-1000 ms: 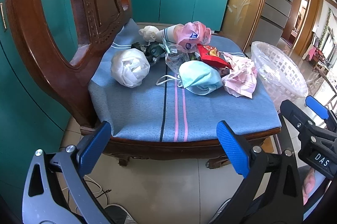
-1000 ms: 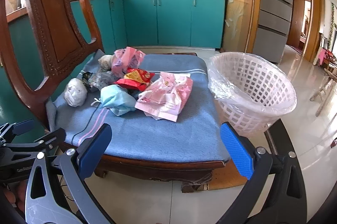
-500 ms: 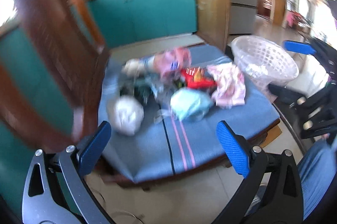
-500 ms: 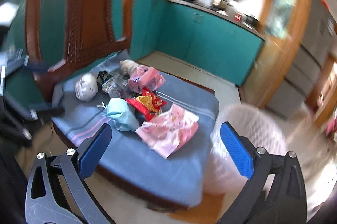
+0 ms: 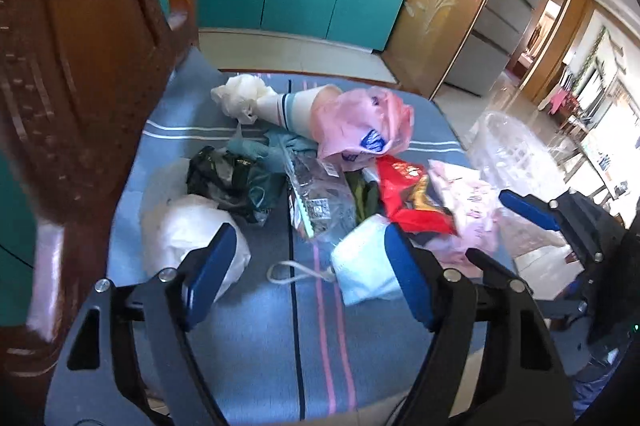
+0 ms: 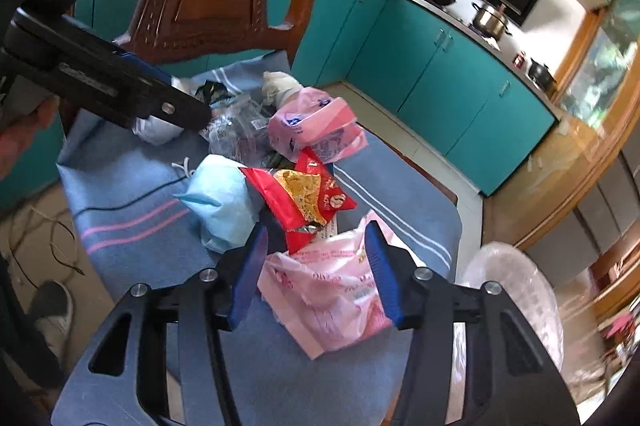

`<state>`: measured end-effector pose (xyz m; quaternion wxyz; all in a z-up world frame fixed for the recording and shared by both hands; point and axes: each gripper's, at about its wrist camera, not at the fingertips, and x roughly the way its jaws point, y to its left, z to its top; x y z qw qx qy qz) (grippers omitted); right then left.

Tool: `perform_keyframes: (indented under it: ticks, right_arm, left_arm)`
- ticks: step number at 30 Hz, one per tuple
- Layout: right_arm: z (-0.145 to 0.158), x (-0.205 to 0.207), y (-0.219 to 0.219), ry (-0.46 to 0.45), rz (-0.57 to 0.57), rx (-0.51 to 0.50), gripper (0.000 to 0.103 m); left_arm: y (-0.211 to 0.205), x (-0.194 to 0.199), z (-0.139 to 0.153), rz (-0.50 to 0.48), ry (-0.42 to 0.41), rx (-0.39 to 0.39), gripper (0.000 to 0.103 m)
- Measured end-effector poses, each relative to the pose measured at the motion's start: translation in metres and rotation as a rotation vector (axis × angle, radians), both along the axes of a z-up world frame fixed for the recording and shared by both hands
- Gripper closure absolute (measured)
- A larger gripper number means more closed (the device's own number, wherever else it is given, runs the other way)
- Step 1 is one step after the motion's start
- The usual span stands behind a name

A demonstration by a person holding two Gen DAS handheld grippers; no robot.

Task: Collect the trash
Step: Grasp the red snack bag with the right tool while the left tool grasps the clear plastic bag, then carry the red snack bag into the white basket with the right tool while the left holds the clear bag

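1. On the blue striped cushion (image 5: 248,338) of a carved wooden chair (image 5: 80,73), a heap of trash is lying just ahead of both grippers.
2. The left gripper (image 5: 304,262) is closing, its jaws not yet clenched; only the cushion and a white ear loop (image 5: 296,272) are showing between them.
3. A white crumpled bag (image 5: 188,230) is sitting just behind its left pad, and a pale blue face mask (image 5: 364,262) is lying against its right pad; contact cannot be confirmed through the blur.
4. Further ahead of that gripper, a dark wrapper (image 5: 228,177), a clear packet (image 5: 320,197) and a pink bag (image 5: 360,125) are piled together.
5. The right gripper (image 6: 318,266) is closing around the near edge of a pink printed bag (image 6: 332,290), which is lying between its pads; the pads do not appear to be pressing on it yet.
6. A red snack packet (image 6: 304,193) is lying just beyond its fingertips, overlapping the mask.
7. A white lined basket (image 6: 516,290) is standing to the right of the right gripper, beside the chair.
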<state>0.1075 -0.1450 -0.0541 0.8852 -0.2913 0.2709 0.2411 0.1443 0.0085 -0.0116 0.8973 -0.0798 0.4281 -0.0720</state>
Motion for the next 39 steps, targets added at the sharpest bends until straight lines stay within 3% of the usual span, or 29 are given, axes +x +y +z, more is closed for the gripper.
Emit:
perform_keyframes:
  ticks: [7, 9, 11, 12, 13, 15, 18, 21, 29, 35, 39]
  right_arm:
    - [-0.014, 0.016, 0.017, -0.002, 0.021, -0.053, 0.051]
    - [-0.015, 0.020, 0.022, 0.007, 0.030, -0.055, 0.051]
    - [-0.019, 0.025, 0.027, 0.016, 0.041, -0.064, 0.052]
    - [-0.021, 0.028, 0.030, 0.018, 0.043, -0.069, 0.057]
    - [-0.024, 0.030, 0.033, 0.024, 0.045, -0.078, 0.070]
    - [-0.030, 0.036, 0.037, 0.049, 0.038, -0.096, 0.089]
    - [-0.026, 0.034, 0.035, 0.020, 0.036, -0.085, 0.093]
    - [-0.007, 0.026, 0.023, -0.017, 0.026, -0.007, 0.093]
    - [0.051, -0.009, -0.036, 0.026, -0.016, 0.421, 0.093]
    - [0.057, -0.026, -0.055, 0.133, -0.097, 0.669, 0.093]
    - [0.052, -0.034, -0.059, 0.172, -0.147, 0.693, 0.093]
  left_arm:
    - [-0.001, 0.024, -0.010, 0.014, 0.025, -0.038, 0.028]
    - [-0.001, 0.032, -0.011, 0.013, 0.032, -0.049, 0.034]
    - [0.001, 0.040, -0.017, 0.018, 0.057, -0.079, 0.051]
    - [0.001, 0.042, -0.018, 0.017, 0.065, -0.093, 0.058]
    - [0.002, 0.043, -0.020, 0.016, 0.071, -0.102, 0.066]
    - [0.003, 0.043, -0.020, 0.018, 0.064, -0.104, 0.067]
    - [0.009, 0.033, -0.008, 0.032, 0.003, -0.119, 0.068]
    - [0.019, 0.015, 0.012, 0.041, -0.070, -0.143, 0.068]
    - [0.025, -0.051, 0.062, 0.055, -0.300, -0.127, 0.067]
    - [0.011, -0.086, 0.061, 0.086, -0.353, -0.079, 0.067]
    - [-0.005, -0.104, 0.060, 0.066, -0.368, -0.054, 0.067]
